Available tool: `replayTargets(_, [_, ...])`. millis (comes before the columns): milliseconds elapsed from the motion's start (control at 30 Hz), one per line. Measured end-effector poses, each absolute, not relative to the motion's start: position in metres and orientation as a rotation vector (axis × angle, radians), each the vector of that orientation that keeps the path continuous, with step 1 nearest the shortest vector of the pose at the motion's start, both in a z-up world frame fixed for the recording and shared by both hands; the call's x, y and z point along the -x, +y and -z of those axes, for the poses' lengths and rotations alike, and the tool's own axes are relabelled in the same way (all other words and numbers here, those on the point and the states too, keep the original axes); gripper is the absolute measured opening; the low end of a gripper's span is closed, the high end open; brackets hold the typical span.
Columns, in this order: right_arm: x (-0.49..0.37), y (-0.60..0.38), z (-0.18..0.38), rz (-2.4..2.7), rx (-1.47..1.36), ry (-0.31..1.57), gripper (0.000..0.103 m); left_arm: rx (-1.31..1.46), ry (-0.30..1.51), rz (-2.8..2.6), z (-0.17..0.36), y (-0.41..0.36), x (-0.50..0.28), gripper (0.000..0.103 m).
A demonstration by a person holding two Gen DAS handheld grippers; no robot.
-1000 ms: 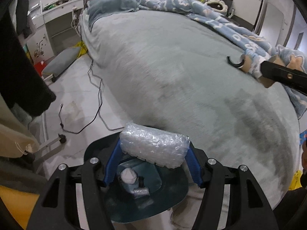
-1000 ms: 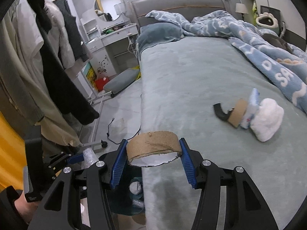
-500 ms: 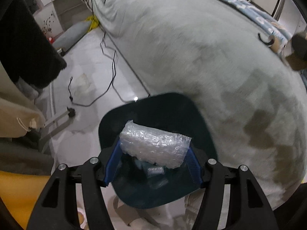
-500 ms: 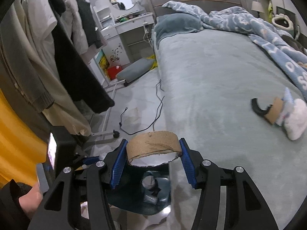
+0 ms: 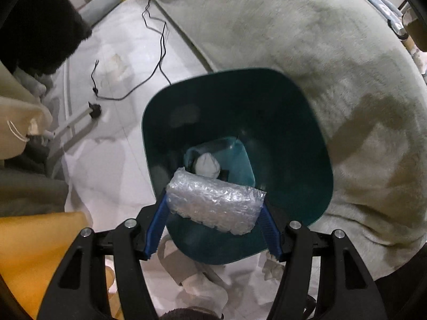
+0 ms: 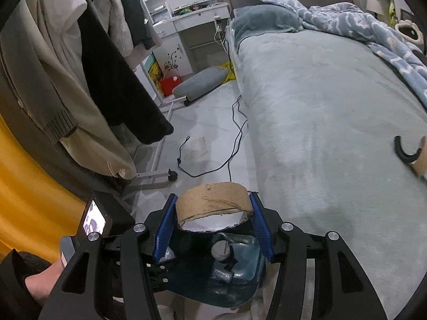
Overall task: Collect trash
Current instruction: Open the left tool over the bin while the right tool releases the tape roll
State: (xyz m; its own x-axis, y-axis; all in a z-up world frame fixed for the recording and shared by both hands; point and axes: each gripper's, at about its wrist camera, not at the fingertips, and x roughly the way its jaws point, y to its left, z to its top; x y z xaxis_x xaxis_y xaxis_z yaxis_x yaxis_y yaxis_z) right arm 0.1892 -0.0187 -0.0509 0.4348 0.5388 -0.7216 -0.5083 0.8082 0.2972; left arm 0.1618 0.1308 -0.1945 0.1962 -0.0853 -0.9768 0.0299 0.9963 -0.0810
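The dark teal trash bin stands on the floor against the bed edge. It holds a white wad. Above its opening, the left hand-held gripper clamps a bubble-wrap bundle. The right hand-held gripper clamps a cardboard tape ring over the bin's rim.

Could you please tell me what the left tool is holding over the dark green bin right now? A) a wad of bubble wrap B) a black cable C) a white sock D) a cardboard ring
A: in the left wrist view, the left tool grips a wad of bubble wrap between its blue pads, just above the open bin; the cardboard ring is in the right tool.
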Motion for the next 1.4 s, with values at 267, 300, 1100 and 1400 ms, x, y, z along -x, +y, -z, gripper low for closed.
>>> replayTargets(267, [-0.193,0.003,0.068,-0.658,-0.011,0.963,0.055,0.076,1.371,0.083,0.196,0.144,-0.164,0.079])
replayTargets(300, [-0.194,0.005,0.071,-0.659,-0.012,0.971,0.055,0.083,1.367,0.083,0.195,0.146,-0.164,0.079])
replayTargets(1100, [-0.201,0.057,0.153,-0.599,0.073,1.229,0.055,0.139,1.278,0.073,0.174,0.188,-0.152,0.076])
replayTargets(1400, [-0.202,0.073,0.182,-0.588,0.128,1.299,0.055,0.134,1.127,0.123,0.139,0.189,-0.15,0.07])
